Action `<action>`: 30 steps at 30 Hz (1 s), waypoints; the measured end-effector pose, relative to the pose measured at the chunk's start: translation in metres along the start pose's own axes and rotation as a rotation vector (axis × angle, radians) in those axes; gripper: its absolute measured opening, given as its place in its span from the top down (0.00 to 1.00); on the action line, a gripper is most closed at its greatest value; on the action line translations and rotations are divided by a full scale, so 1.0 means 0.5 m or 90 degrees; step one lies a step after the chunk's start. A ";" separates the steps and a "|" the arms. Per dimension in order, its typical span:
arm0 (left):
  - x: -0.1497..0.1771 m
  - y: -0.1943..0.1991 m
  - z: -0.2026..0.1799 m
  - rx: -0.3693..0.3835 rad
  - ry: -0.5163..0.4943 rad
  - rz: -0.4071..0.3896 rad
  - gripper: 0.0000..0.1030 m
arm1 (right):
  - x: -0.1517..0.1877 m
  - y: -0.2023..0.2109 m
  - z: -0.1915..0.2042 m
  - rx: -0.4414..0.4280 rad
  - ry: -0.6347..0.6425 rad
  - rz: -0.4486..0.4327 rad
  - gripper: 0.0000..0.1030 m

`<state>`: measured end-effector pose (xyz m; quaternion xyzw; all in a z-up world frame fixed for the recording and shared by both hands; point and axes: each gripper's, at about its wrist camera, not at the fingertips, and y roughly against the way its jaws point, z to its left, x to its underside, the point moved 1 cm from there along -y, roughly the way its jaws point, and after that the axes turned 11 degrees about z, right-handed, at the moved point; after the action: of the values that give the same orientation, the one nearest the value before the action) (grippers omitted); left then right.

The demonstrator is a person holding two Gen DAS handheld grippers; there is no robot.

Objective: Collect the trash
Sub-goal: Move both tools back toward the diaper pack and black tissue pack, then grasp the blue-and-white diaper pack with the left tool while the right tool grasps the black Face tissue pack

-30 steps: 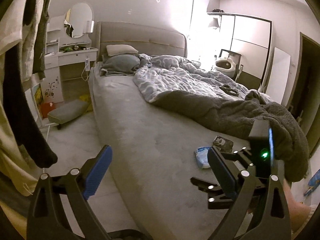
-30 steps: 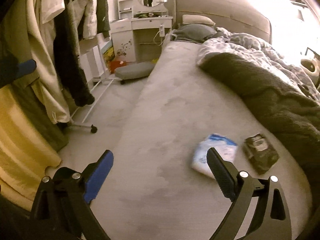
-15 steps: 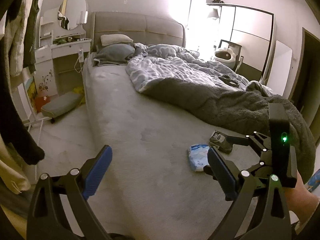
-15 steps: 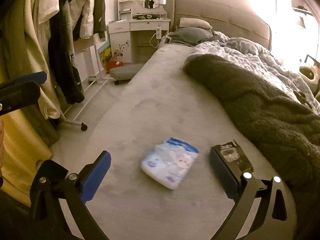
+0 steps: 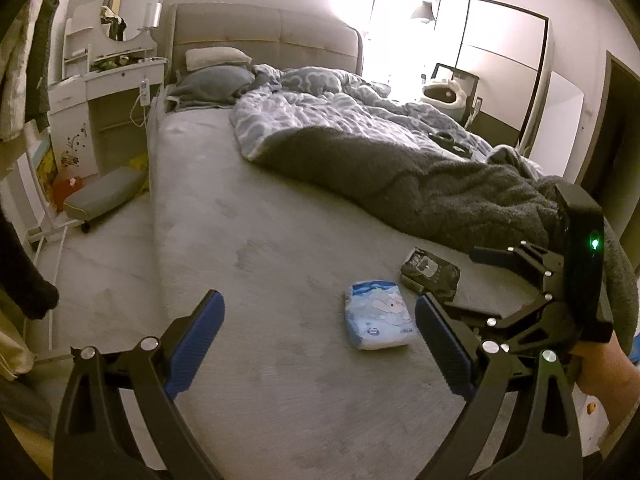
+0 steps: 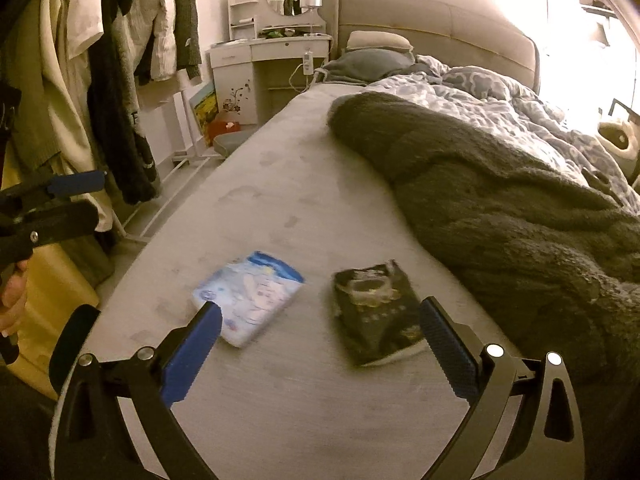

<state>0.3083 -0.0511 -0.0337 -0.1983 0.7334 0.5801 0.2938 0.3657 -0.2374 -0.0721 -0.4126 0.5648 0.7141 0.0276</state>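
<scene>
Black packet [image 6: 376,312] between right tool [image 6: 320,344] fingers

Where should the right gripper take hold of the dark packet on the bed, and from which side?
Probably from above, across the dark packet's short width: it lies flat on the bed sheet, and the open right gripper roughly straddles it already.

Two packets [image 6: 250,296] side by side on bed [image 6: 280,208]; blanket [image 6: 500,208] behind
</scene>
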 end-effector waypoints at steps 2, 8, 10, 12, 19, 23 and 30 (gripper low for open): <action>0.001 -0.014 -0.010 0.002 0.000 0.006 0.05 | 0.005 -0.003 -0.016 -0.003 -0.004 0.005 0.03; 0.006 -0.073 -0.045 -0.004 -0.009 0.048 0.05 | 0.021 -0.018 -0.048 0.002 -0.002 0.033 0.03; 0.008 -0.089 -0.061 0.004 -0.012 0.057 0.05 | 0.026 -0.023 -0.056 0.003 -0.001 0.043 0.03; 0.014 -0.107 -0.079 0.005 -0.019 0.069 0.05 | 0.034 -0.026 -0.064 0.002 -0.005 0.050 0.03; 0.025 -0.160 -0.114 -0.008 -0.046 0.102 0.05 | 0.059 -0.038 -0.087 -0.011 -0.008 0.074 0.03; 0.026 -0.184 -0.108 -0.007 -0.023 0.113 0.05 | 0.063 -0.044 -0.092 -0.014 -0.007 0.081 0.03; 0.023 -0.216 -0.103 0.008 0.012 0.124 0.06 | 0.057 -0.058 -0.100 -0.029 -0.015 0.087 0.03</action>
<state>0.3576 -0.1270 -0.1128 -0.1300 0.7555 0.5994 0.2304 0.3898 -0.2807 -0.1138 -0.3648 0.5748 0.7321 -0.0242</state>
